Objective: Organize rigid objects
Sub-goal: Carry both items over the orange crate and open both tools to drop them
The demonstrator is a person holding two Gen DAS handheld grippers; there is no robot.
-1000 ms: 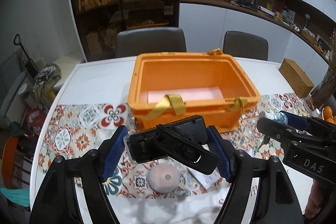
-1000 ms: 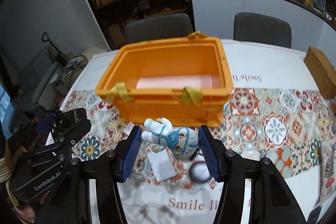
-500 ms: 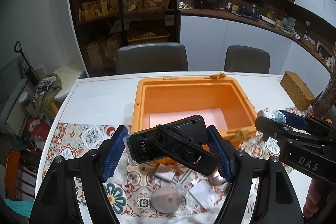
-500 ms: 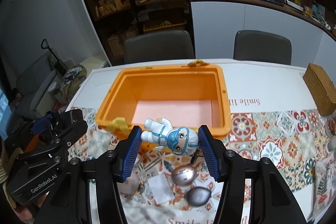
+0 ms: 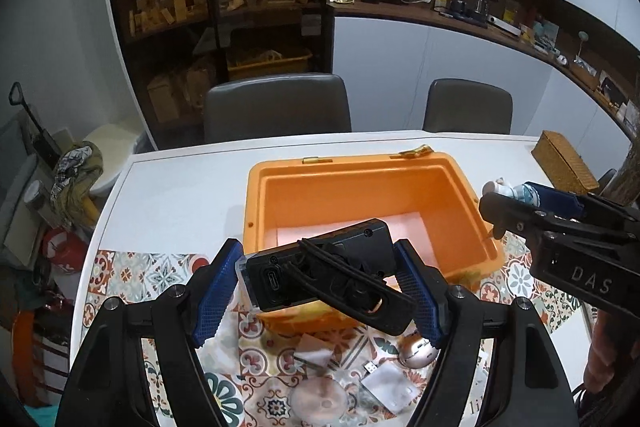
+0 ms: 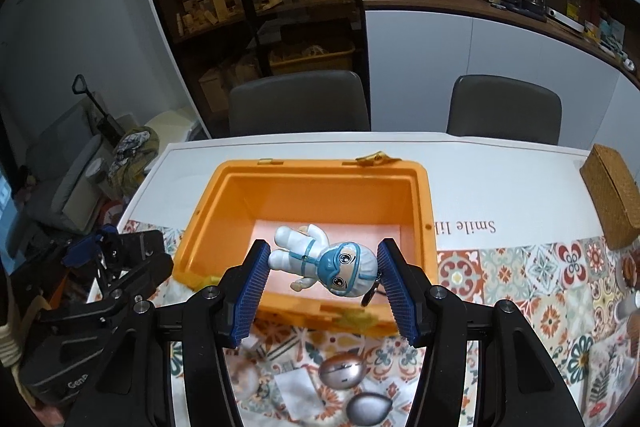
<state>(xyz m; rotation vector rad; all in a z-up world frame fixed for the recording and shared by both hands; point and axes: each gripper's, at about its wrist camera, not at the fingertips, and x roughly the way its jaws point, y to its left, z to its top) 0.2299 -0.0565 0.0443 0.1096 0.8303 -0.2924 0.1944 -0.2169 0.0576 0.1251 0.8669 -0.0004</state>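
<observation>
Both grippers loaded, both over the near edge of the bin.

Left gripper: clamped on a black device, held by its short ends, body tilted, port end toward the camera, a black cord looped across its top. From this gripper the bin lies just ahead and below; its pink floor shows bare beyond the device.

Right gripper: clamped on a figurine, a white-suited toy with a blue hood, lying crosswise between the pads, head against the right pad, legs toward the left one. A small key ring hangs from the head. The bin's near wall sits directly under the pads; the open cavity is ahead.

Step in hand, as judged: carry both items over the rim and set them inside.

Notes for doing it well:
- Go further forward before lowering; the near wall is under both loads, so a release here risks a drop on the rim.
- Lower toward the floor, do not let go from height. The device looks heavy and hard.
- Keep the two grippers apart: device to the left half, figurine to the right.
- Watch the loose cord and key ring for snagging on the wall.

Below and behind the grippers, on the patterned cloth: silver ovals, white cards, a pink disc, not yet binned.
</observation>
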